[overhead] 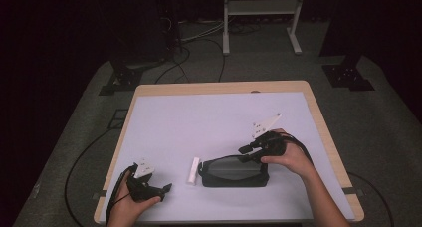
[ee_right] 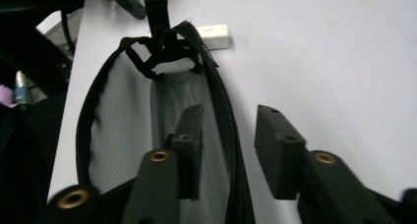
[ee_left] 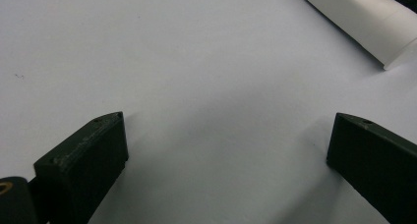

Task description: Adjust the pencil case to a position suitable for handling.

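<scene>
The right gripper (ee_right: pixel 223 150) has its jaws parted astride the mesh pouch's (overhead: pixel 234 171) zipper rim; the left gripper's (ee_left: pixel 223 150) jaws gape wide, the white tube (ee_left: pixel 364 22) lying ahead-right.

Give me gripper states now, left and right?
Left gripper: open, empty, over bare table beside the white tube.
Right gripper: open, straddling the zipper edge of the black mesh pouch, not clamped.

On my desk (overhead: pixel 209 112) the pouch (overhead: pixel 234 171) lies near the front. The little box (overhead: pixel 193 170) lies just left of it. My left claw (overhead: pixel 166 188) sits further left, my right claw (overhead: pixel 245 149) at the pouch's right end.
</scene>
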`<state>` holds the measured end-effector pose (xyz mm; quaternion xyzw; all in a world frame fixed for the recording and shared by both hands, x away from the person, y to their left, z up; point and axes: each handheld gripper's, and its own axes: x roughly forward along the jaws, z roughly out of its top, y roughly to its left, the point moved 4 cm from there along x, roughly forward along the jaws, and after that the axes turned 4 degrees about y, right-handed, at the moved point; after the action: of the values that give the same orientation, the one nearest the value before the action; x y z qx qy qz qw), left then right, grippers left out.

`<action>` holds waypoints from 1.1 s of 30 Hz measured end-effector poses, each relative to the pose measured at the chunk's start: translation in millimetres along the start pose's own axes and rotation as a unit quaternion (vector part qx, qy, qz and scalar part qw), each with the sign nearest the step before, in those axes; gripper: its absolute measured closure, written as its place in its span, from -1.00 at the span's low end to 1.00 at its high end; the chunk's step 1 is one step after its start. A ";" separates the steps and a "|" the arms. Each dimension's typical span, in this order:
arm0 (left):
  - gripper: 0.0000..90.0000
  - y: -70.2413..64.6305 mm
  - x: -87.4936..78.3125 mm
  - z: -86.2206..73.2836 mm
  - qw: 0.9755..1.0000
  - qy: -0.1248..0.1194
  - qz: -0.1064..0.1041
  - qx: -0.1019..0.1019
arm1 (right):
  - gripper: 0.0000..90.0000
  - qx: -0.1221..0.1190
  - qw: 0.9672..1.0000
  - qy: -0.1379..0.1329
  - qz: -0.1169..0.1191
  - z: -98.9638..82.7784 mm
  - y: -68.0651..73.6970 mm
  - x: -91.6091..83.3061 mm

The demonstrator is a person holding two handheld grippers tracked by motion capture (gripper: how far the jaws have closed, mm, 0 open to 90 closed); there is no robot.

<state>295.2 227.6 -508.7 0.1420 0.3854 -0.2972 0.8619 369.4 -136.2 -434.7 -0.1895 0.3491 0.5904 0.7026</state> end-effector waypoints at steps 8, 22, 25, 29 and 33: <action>-0.98 0.0 0.0 0.0 1.000 0.000 0.000 0.000 | 0.04 0.015 0.999 -0.026 -0.037 -4.5 2.3 -16.8; -0.97 0.0 0.0 -0.1 1.000 0.000 0.000 0.000 | -0.29 0.060 0.991 -0.056 -0.103 -23.2 -2.9 -34.3; -0.97 0.2 -0.2 -0.2 1.000 0.001 0.000 0.002 | -0.31 0.080 0.987 -0.063 -0.124 -32.1 -7.0 -43.1; -0.97 0.2 -0.2 -0.2 1.000 0.001 0.000 0.002 | -0.31 0.093 0.984 -0.062 -0.141 -38.6 -10.5 -48.1; -0.98 0.2 -0.2 -0.3 1.000 0.000 0.001 0.002 | -0.33 0.111 0.979 -0.064 -0.161 -47.9 -16.1 -54.3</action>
<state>295.1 228.0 -508.8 0.1443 0.3851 -0.2974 0.8617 368.9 -210.3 -431.1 -0.1259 0.3311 0.4380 0.8262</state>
